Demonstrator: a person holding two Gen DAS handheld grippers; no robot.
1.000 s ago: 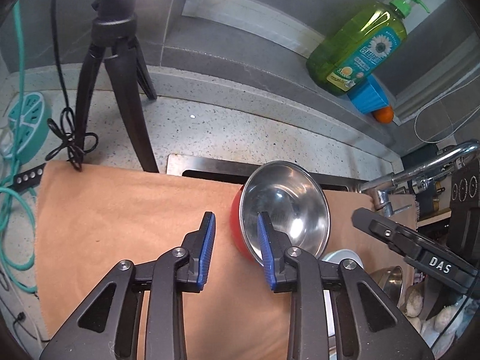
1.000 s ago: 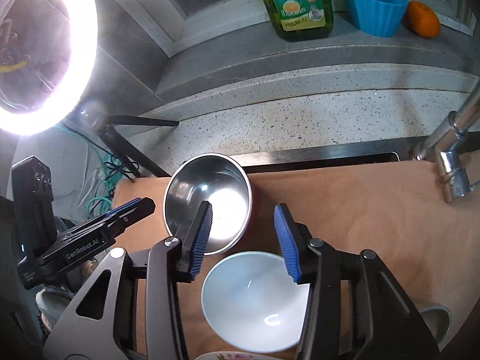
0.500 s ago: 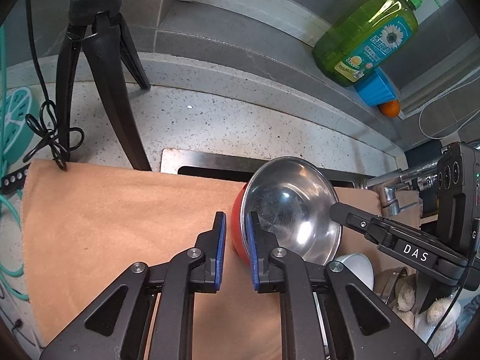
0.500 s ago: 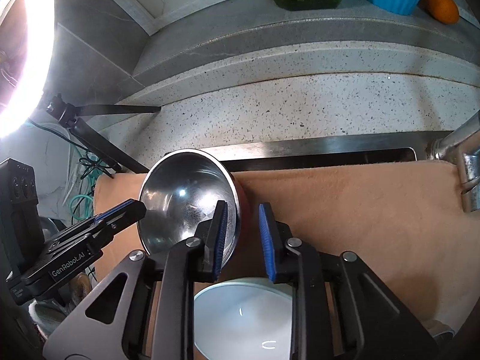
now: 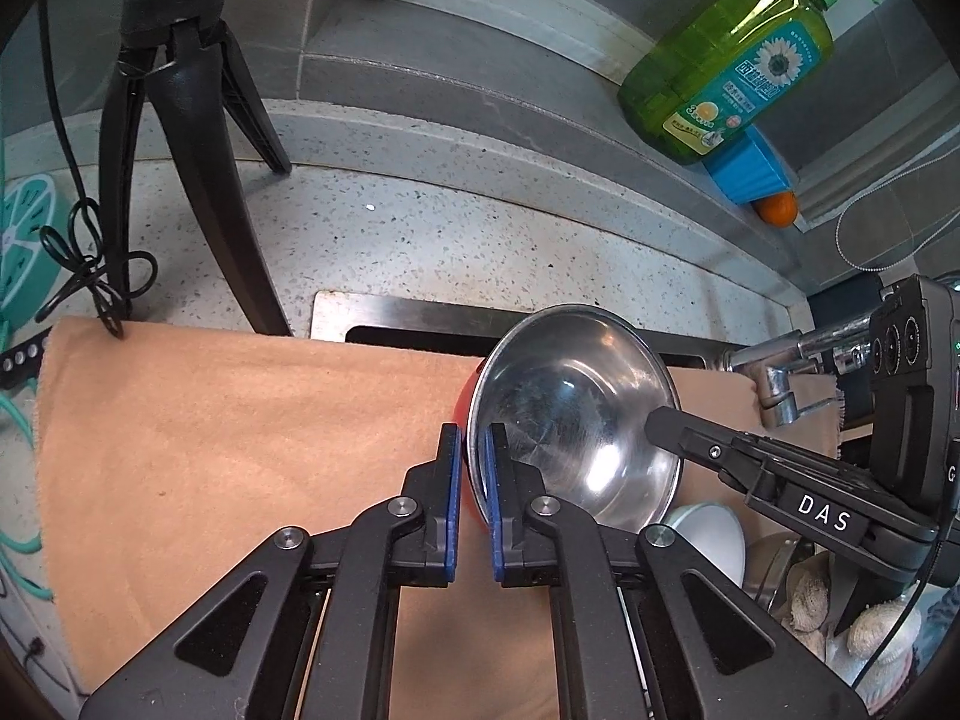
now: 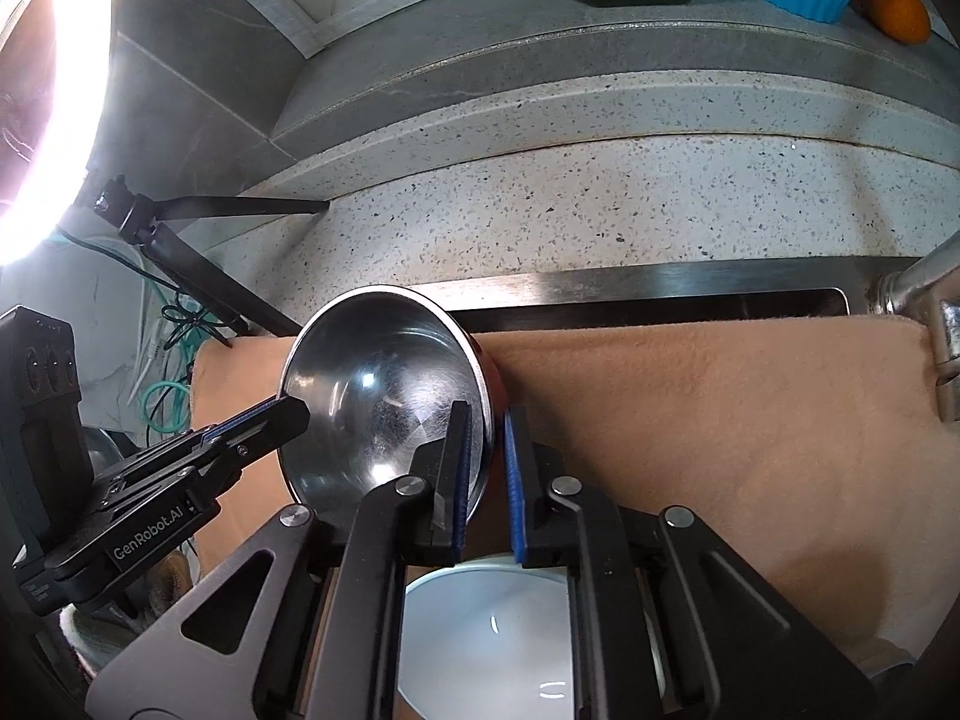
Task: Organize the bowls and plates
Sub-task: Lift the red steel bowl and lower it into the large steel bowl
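- The right gripper [image 5: 651,423] shows white letters "DAS" on its side in the left wrist view; the left gripper [image 6: 300,411] shows "GenRobot.AI" in the right wrist view.
- The green soap bottle [image 5: 729,63] on the ledge has a label with a daisy and small writing that I cannot read.
- The steel bowl [image 5: 573,414] with a red outside is tilted above the tan cloth [image 5: 240,438], between the two grippers.
- The left gripper [image 5: 474,462] has just been closing and now pinches the bowl's left rim between its blue pads.
- The right gripper [image 6: 486,456] has also just been closing and pinches the opposite rim of the steel bowl [image 6: 384,396].
- Only the right wrist view shows the white bowl [image 6: 486,636] well, directly under the gripper, and a very bright ring light [image 6: 54,90] at the left.
- Only the left wrist view shows the black tripod [image 5: 180,138], and a teal object [image 5: 24,240] at the left edge.
- The cloth covers a metal sink [image 6: 660,288] in a speckled grey counter [image 6: 600,198]; a blue cup [image 5: 744,171] and an orange fruit [image 5: 777,207] are on the ledge.
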